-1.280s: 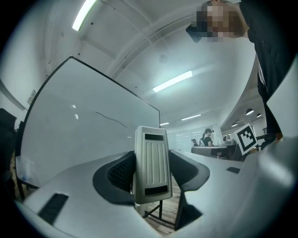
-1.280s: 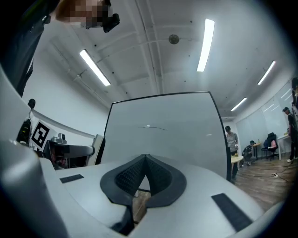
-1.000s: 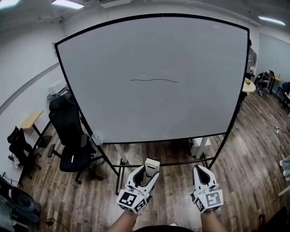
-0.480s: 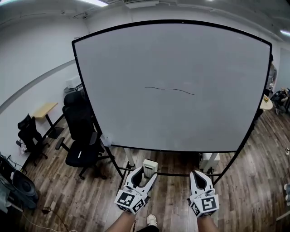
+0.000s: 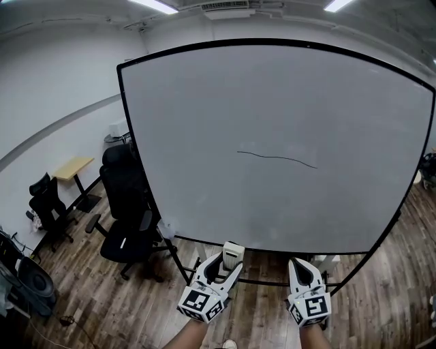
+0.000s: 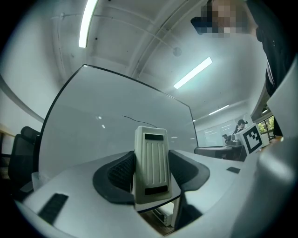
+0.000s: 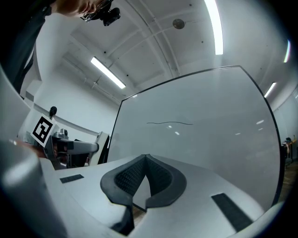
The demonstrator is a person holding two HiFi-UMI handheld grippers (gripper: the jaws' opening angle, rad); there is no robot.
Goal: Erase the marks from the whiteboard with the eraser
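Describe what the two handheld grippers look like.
The left gripper and right gripper are white plastic shells tapering into two jaws lined with black textured pads. Each carries a cube of black-and-white square markers near the wrist. No sleeves show.

It was an office or meeting room. A large whiteboard (image 5: pixel 272 136) on a black wheeled stand stood on a wood-plank floor (image 5: pixel 102 300). Black swivel office chairs (image 5: pixel 126 204) and a small wooden-topped desk (image 5: pixel 73 167) sat by plain white walls (image 5: pixel 54 88), under long ceiling strip lights (image 5: pixel 157 5).
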